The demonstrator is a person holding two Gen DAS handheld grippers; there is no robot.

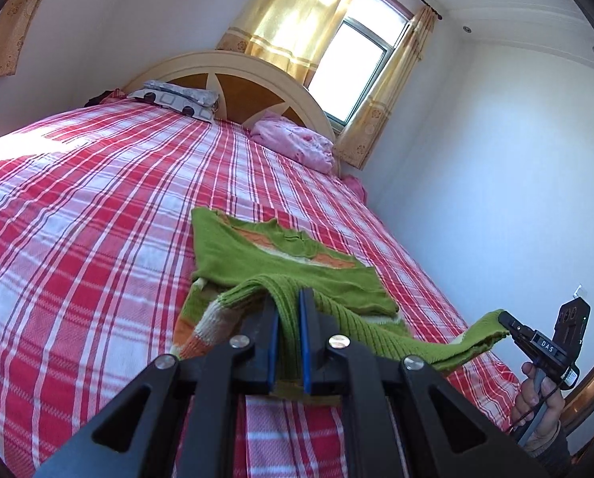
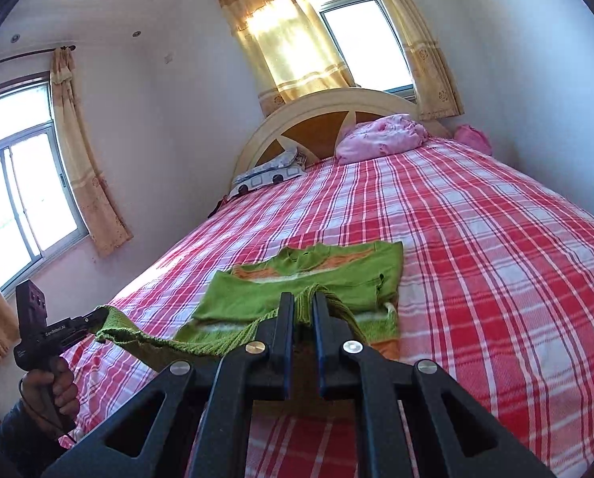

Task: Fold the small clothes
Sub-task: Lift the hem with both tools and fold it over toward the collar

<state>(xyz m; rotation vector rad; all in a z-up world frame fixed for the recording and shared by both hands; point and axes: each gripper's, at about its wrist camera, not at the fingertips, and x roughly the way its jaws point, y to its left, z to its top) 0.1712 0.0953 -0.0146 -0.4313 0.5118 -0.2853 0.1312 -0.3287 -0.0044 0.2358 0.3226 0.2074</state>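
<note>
Mid-fold on the green sweater, spread on the near half of the plaid bed; ribbed near hem lifted clear of the sheet, far part lying flat; left gripper clamped shut on one end of that hem, right gripper pinched tight on the other end, knit sagging between them; next, probably: carry both ends together toward the far collar, keep the hem level, lay down, then let go.
</note>
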